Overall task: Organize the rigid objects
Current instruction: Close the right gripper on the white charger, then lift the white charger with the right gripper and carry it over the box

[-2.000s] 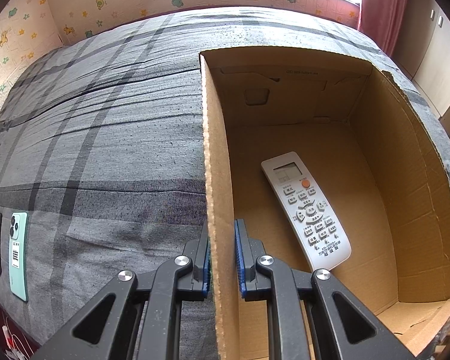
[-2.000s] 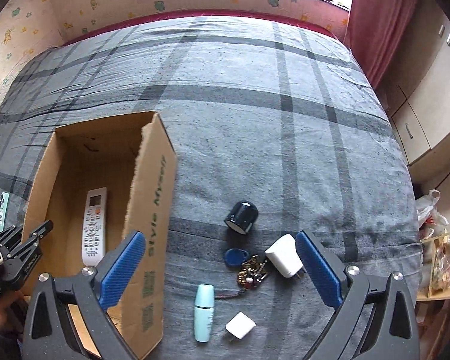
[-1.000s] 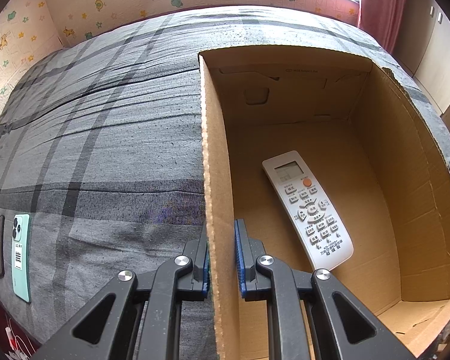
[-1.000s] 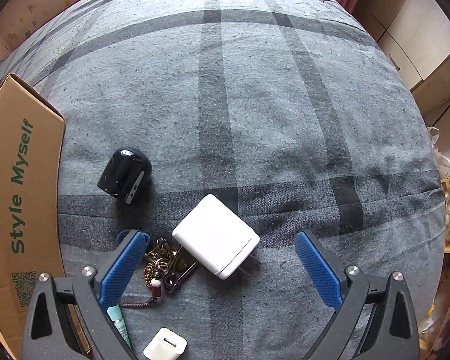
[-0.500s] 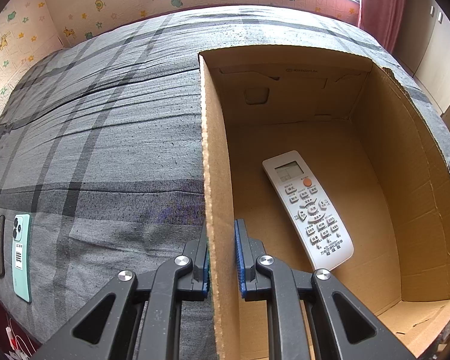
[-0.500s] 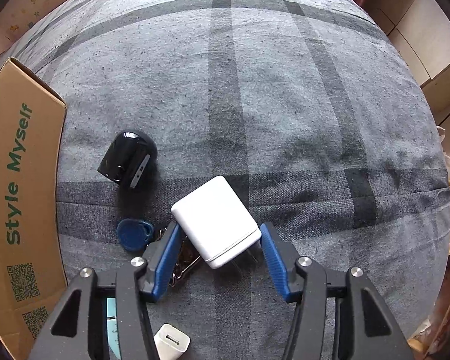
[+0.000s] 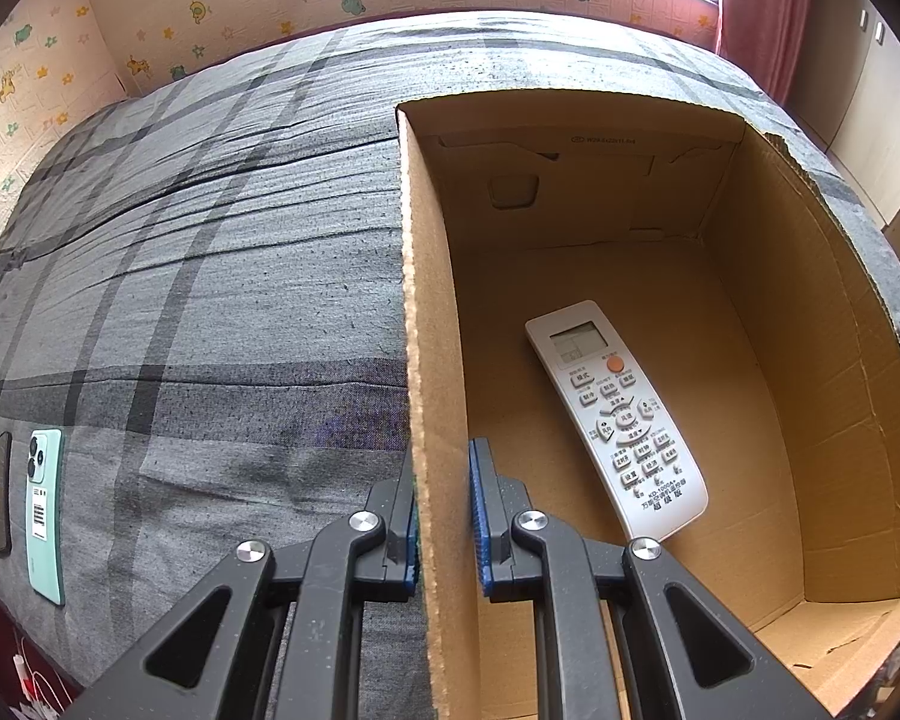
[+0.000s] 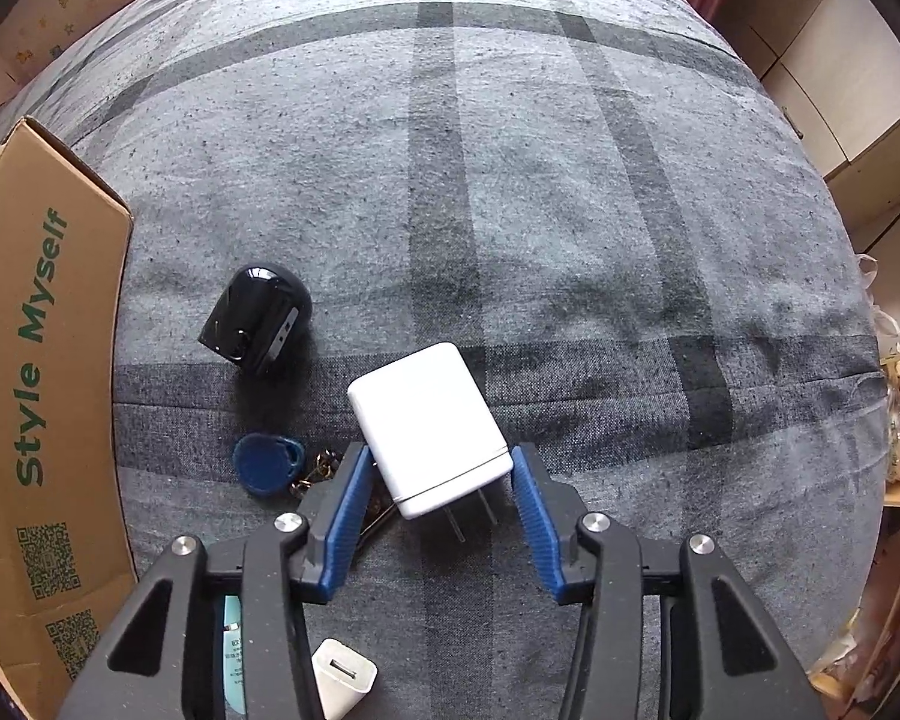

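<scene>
The left gripper [image 7: 444,516] is clamped on the left side wall of the cardboard box [image 7: 435,360], one jaw outside the wall and one inside, both pads flat against it. The box stands open-topped on a bed covered with a grey checked sheet [image 7: 210,276]. A white remote control [image 7: 618,420] lies face up on the box floor, apart from all four walls. On the sheet, well to the left of the box, a mint-green phone [image 7: 45,513] lies beside a dark phone [image 7: 0,492].

The right gripper [image 8: 435,516] points down at the sheet. Its jaws have just been closing, with the white charger [image 8: 429,426] between them. The left pad touches the plug end of the charger; the right pad meets its lower right corner. The two prongs project toward the camera.

Near the charger lie a black rounded gadget [image 8: 258,318], a blue key fob [image 8: 267,462] on a key bunch, and a small white adapter [image 8: 342,678]. The printed outer wall of the box is at the left edge.
</scene>
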`<state>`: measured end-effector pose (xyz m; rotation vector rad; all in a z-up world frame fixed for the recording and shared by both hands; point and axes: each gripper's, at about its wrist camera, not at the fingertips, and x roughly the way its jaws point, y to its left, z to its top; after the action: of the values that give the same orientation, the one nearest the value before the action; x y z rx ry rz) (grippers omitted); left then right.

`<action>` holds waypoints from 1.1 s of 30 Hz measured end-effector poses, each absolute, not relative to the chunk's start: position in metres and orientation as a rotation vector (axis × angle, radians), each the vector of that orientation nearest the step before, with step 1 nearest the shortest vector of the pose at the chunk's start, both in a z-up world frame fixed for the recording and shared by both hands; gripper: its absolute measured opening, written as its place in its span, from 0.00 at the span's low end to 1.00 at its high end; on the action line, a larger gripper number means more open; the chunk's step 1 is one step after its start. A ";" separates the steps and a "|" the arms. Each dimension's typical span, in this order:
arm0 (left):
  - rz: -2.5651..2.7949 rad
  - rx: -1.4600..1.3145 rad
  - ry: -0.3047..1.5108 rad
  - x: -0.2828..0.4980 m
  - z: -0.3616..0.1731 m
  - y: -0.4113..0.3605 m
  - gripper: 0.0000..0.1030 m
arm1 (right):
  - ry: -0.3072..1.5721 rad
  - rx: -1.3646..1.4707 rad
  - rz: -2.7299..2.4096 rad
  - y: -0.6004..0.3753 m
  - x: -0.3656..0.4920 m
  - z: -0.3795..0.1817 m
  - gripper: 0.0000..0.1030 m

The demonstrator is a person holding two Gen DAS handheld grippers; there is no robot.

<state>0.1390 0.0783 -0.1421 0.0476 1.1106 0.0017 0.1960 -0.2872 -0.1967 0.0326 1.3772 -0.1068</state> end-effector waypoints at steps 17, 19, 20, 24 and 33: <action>0.004 0.054 1.113 0.138 -0.141 0.078 0.14 | 1.309 0.016 -0.105 -0.278 0.185 -0.151 0.49; 0.003 0.054 1.113 0.139 -0.141 0.078 0.14 | 1.299 0.008 -0.105 -0.277 0.184 -0.143 0.49; 0.003 0.055 1.113 0.139 -0.141 0.078 0.14 | 1.295 0.003 -0.104 -0.275 0.185 -0.139 0.49; 0.003 0.053 1.115 0.140 -0.141 0.077 0.14 | 1.278 -0.015 -0.098 -0.270 0.192 -0.128 0.49; 0.002 0.049 1.115 0.140 -0.141 0.077 0.14 | 1.225 -0.046 -0.037 -0.238 0.196 -0.089 0.49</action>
<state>0.1405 0.0767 -0.1408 0.0489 1.1153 0.0022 0.1956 -0.2377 -0.0894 -0.0458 1.2248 -0.0373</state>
